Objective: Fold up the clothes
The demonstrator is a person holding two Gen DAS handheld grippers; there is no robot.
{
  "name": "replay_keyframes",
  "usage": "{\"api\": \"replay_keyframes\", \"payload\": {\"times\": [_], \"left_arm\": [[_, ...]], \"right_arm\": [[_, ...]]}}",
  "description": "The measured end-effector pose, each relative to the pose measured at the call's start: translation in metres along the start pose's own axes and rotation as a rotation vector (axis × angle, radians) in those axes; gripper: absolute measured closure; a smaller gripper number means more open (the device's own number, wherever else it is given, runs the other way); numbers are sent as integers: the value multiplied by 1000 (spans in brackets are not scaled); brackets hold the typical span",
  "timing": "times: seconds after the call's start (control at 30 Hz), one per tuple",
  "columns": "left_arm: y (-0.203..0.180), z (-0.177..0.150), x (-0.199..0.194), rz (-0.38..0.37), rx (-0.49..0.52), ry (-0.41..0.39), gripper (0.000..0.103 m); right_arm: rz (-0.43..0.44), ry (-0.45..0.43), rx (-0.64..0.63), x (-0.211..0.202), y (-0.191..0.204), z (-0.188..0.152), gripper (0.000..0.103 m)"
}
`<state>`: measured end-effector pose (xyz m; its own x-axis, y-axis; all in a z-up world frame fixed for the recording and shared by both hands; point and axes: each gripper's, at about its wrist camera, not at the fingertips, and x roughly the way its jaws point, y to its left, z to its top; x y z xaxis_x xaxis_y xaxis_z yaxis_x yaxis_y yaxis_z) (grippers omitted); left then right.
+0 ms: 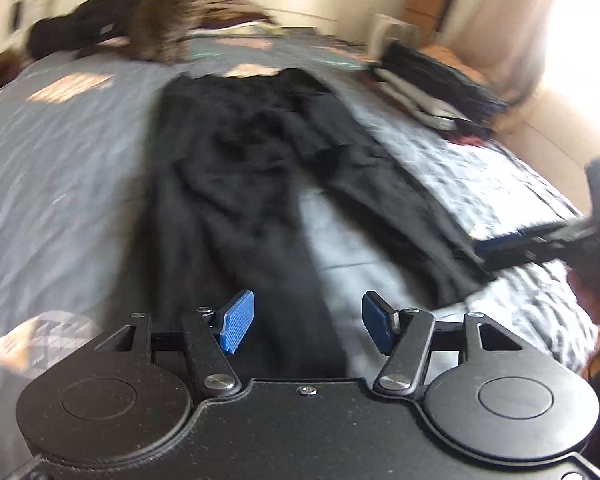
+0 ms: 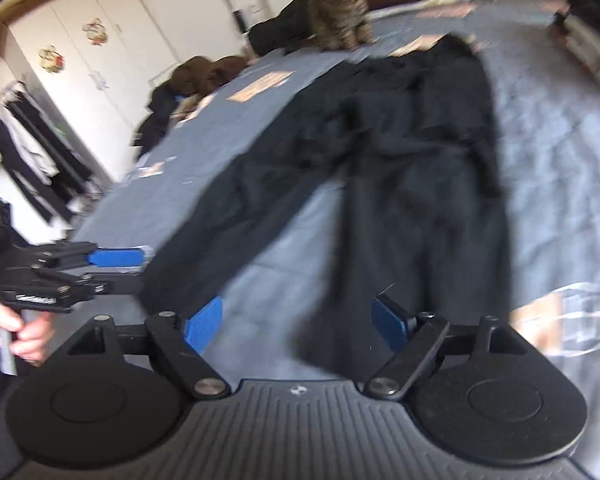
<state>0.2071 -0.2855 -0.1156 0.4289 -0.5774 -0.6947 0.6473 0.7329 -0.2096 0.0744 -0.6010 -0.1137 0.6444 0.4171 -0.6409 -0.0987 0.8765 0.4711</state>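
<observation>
- A pair of black trousers lies spread lengthwise on the bed, legs splayed apart toward the near edge, waist toward the far side.
- The left gripper hovers over one leg hem with its jaws apart, holding nothing.
- The right gripper hovers at the other leg's hem, jaws likewise apart and empty.
- Judged from this, the trousers lie flat and unfolded; a good fold needs each hem pinched through both fabric layers, then lifted evenly so the legs stay aligned.
- A cat sits just beyond the waistband, so a fold carried that way has little room.
- A stack of clothes sits at the bed's right edge; the left side lies open.
</observation>
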Motion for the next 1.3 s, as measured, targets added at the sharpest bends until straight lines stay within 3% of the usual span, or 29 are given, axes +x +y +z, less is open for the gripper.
{"api": "replay_keyframes", "payload": {"times": [0.1,0.27,0.53,0.73,1.03,1.1,1.2,1.3], "left_arm": [[26,-7,-6,25,-72,3,44],[46,-18,-1,25,-104,10,44],[77,-35,7,23,-156,21,44],[95,-45,16,7,-225,37,44],[117,-46,13,-55,-367,32,45],[115,-45,18,-76,-380,32,47],[113,-43,25,-109,-399,31,62],[110,-42,30,-128,-401,31,67]], "right_arm": [[104,67,35,37,28,-2,21],[86,171,81,86,61,-6,21],[31,164,151,107,70,-8,21],[1,173,127,123,81,-8,18],[33,202,143,118,84,-10,15],[24,202,144,122,84,-10,15],[34,182,153,124,86,-10,14],[37,173,154,127,88,-9,15]]}}
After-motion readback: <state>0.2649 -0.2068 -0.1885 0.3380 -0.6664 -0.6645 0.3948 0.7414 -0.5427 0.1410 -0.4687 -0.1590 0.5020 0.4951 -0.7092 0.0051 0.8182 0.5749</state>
